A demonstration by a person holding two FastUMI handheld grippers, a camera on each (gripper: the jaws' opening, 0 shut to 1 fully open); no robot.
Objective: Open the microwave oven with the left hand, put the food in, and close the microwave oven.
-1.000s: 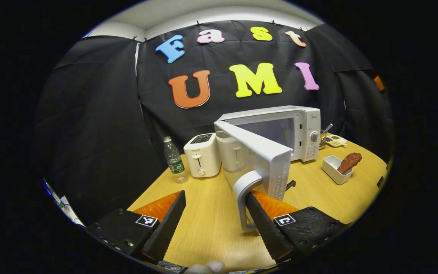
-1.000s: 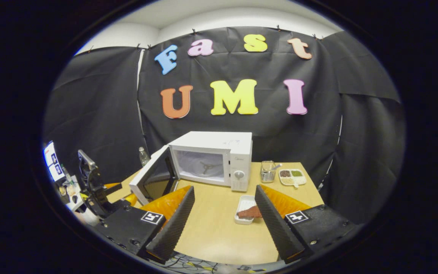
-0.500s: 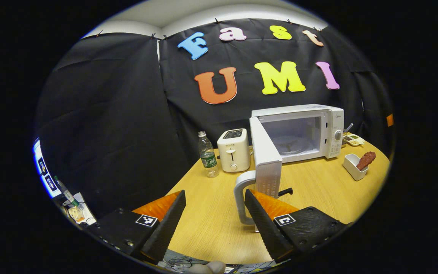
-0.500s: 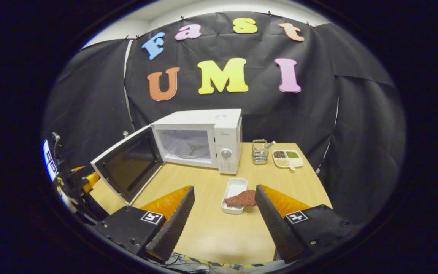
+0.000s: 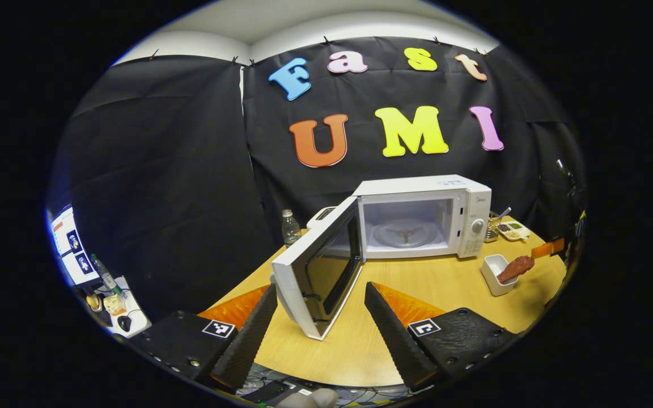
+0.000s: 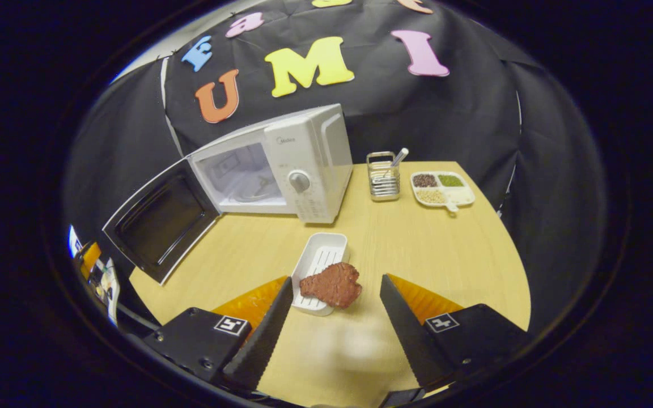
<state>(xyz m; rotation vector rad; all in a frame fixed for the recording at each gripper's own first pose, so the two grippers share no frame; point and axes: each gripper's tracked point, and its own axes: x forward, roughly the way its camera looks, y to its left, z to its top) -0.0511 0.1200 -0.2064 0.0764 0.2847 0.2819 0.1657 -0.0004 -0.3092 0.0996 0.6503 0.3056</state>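
The white microwave (image 5: 425, 218) (image 6: 292, 164) stands at the back of the wooden table with its door (image 5: 318, 269) (image 6: 159, 224) swung wide open to the left. Its cavity shows a glass turntable (image 5: 403, 232). My left gripper (image 5: 321, 334) is open, drawn back from the door, whose lower corner sits just beyond its fingertips. A brown piece of meat (image 6: 332, 284) (image 5: 514, 267) rests on the near end of a white rectangular dish (image 6: 321, 262) (image 5: 494, 273). My right gripper (image 6: 332, 334) is open and hovers just short of the meat, which lies between its fingers' lines.
A wire cutlery holder (image 6: 384, 174) and a divided plate of grains (image 6: 441, 189) stand at the table's back right. A water bottle (image 5: 290, 226) and a toaster (image 5: 319, 215) stand behind the open door. The table's near edge (image 5: 326, 374) lies under my left gripper.
The left gripper let go of the door handle and pulled back; the door swung fully open. The right gripper moved forward and down toward the meat on the dish.
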